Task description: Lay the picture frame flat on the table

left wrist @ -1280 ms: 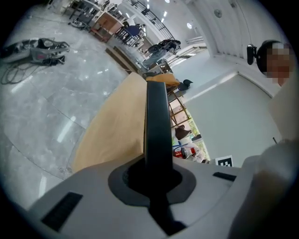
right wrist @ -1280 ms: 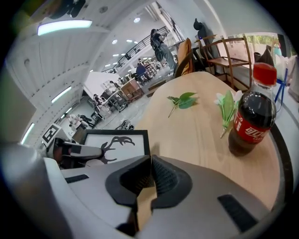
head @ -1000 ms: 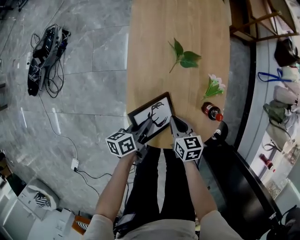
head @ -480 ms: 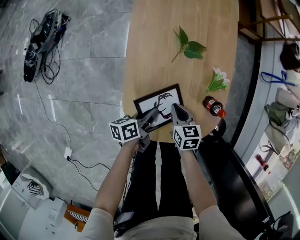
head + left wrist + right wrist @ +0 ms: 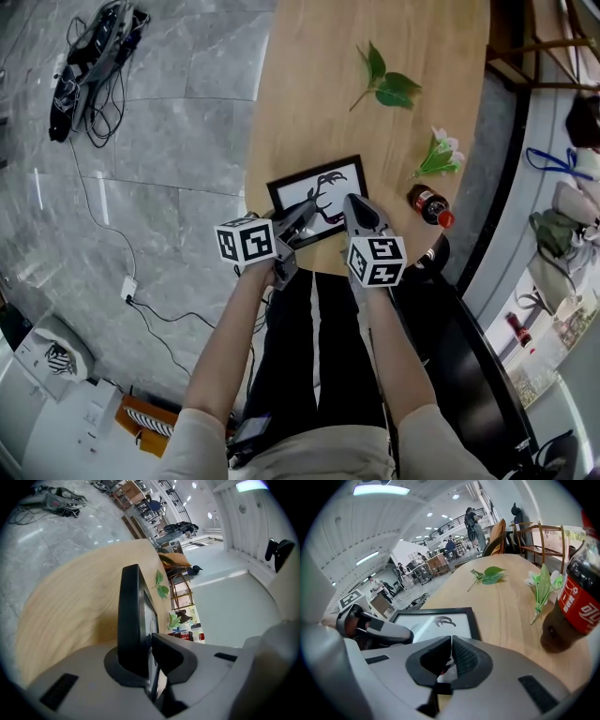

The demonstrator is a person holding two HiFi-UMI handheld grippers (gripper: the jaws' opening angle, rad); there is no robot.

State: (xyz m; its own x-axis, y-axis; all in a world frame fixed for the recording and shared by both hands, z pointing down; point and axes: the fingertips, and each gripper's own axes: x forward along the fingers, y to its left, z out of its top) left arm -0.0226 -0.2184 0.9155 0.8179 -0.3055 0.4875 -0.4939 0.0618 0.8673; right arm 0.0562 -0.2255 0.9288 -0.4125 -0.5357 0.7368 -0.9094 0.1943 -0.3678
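Head view: picture frame (image 5: 323, 192) lies near the near edge of the table (image 5: 309, 94), looks flat or almost flat, long axis roughly 8 to 2 o'clock. Left gripper (image 5: 302, 220) comes in from 7 o'clock onto the frame's near-left side. Right gripper (image 5: 356, 208) sits at the frame's 5 o'clock corner. Left gripper view: jaws narrow, clamped on the frame's black edge, frame seen edge-on, running away at 12 o'clock. Right gripper view: jaws pressed together, nothing clearly between them. The frame lies just beyond at 12 o'clock and a cola bottle (image 5: 576, 606) stands at 3 o'clock. Judgement: the left gripper alone holds the frame, so letting go there should finish the lay-down.
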